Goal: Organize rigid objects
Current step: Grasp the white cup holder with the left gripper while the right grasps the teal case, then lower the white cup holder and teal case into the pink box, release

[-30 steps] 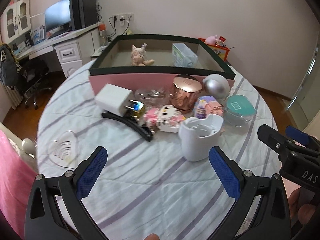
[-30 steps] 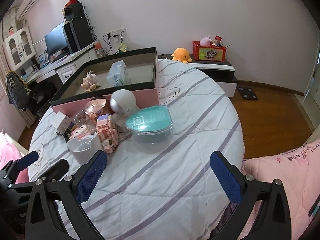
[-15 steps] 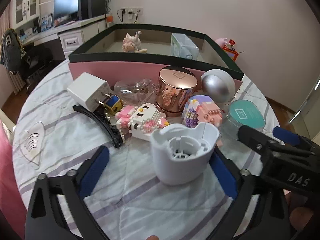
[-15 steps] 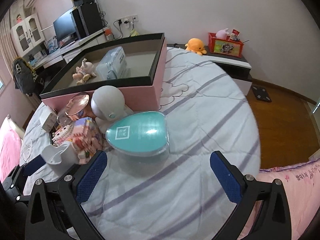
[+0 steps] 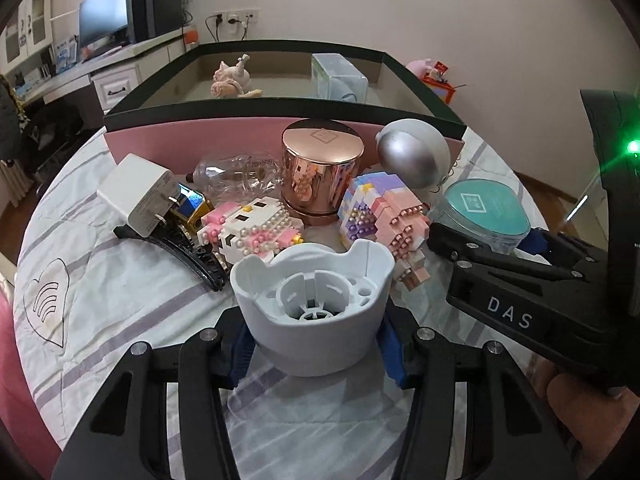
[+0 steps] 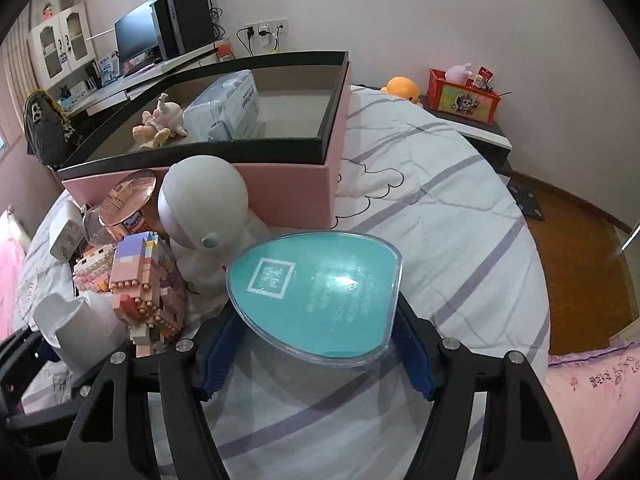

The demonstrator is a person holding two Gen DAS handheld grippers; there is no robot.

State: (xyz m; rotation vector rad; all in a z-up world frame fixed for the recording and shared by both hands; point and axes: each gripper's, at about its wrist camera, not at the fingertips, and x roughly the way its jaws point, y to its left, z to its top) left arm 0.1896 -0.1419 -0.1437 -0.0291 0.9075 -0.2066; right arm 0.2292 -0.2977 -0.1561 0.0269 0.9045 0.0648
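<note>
Teal heart-shaped box (image 6: pixel 320 296), hand-held gripper (image 6: pixel 316 344) pads flanking it

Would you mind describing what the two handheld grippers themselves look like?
Both are matte black plastic frames with triangular cut-outs and silver screws. The left gripper and right gripper each have two fingers faced with ribbed blue pads. Seen from the left wrist, the right gripper's body carries white "DAS" lettering and a glowing green light. No cables show; bare skin shows at the lower right edge, no sleeve.
</note>
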